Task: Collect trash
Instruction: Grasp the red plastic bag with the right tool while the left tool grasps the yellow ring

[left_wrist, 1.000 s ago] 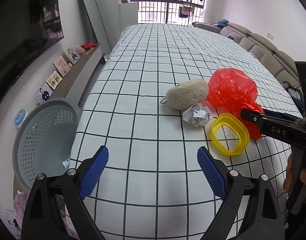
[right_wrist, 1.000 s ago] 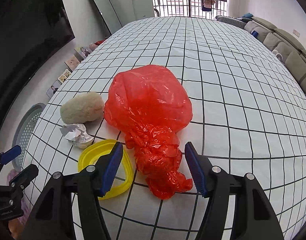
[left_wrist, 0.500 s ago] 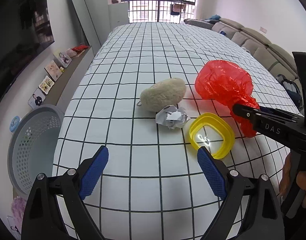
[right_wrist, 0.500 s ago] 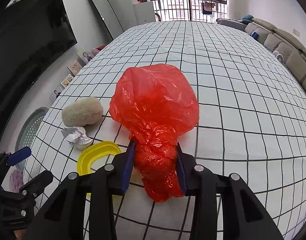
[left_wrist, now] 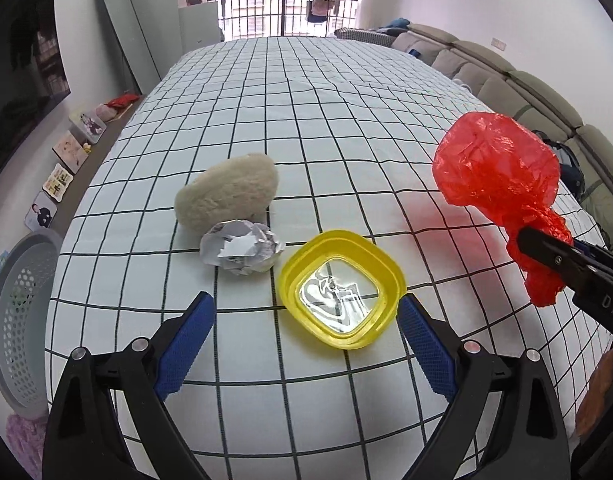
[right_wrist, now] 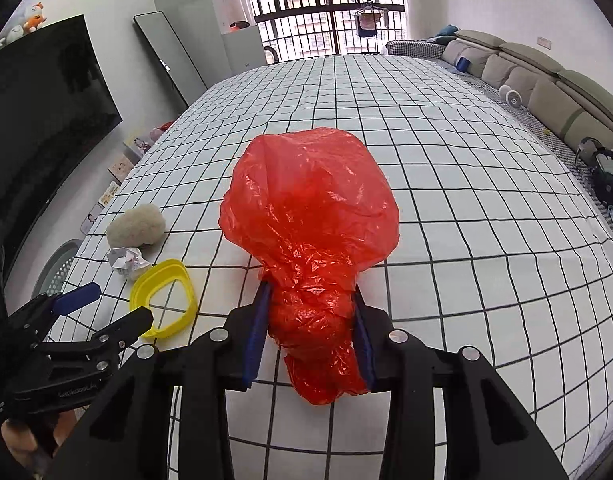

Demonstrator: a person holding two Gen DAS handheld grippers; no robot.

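My right gripper is shut on the twisted neck of a red plastic bag and holds it lifted above the checked table; the bag shows at the right of the left wrist view. My left gripper is open just in front of a yellow plastic lid, which lies between its fingertips. A crumpled paper ball and a beige fluffy lump lie just behind the lid, to the left. They also show in the right wrist view: lid, paper, lump.
A grey perforated basket stands on the floor off the table's left edge. The checked tablecloth stretches far back. A sofa runs along the right, a TV and low shelf along the left.
My right gripper closed on the red bag's neck and lifted it off the table. My left gripper moved forward and right, up to the yellow lid.
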